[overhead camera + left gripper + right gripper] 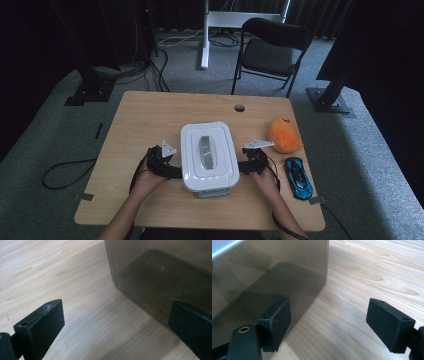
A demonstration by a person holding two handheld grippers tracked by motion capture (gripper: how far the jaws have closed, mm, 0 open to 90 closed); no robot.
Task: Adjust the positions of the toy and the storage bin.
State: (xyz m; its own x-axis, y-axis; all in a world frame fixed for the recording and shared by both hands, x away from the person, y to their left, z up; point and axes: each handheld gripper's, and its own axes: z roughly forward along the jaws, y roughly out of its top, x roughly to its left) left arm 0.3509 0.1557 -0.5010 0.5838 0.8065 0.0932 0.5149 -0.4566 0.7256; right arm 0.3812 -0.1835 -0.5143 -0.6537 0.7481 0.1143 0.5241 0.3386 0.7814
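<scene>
Left claw [176, 171] sits at the left side of the lidded box [208, 155], w/ the person's left hand [149, 181] behind it. In the left gripper view [115, 325] its jaws stand wide apart, nothing between them but bare wood; one jaw is up close against the box's smoky translucent wall [162, 282], though can't tell if it's actually touching. Holds nothing.

Right claw [242, 168] mirrors it at the box's right side, right hand [266, 182] behind. In the right gripper view [332, 322] jaws are likewise spread wide, empty gap over wood; one jaw is near the tinted box wall [269, 272], just by its corner. Contact not clear there either.

Box: white lid w/ a grey handle strip [205, 151] down the middle, standing flat near the centre-front of the desk [145, 115], between the two claws.

Desk is light wood, rounded corners, w/ a cable hole [239, 107] near the far edge. To the right of the box: an orange plush toy [284, 134], and nearer the front edge a blue toy car [298, 178], just beside the right hand. Both well apart from the box.

Room: grey carpet, dark curtains round the back, a black folding chair [272, 50] beyond the desk, a white stand leg [205, 35], black frame feet at both sides, loose cables [65, 175] on the floor at left.
</scene>
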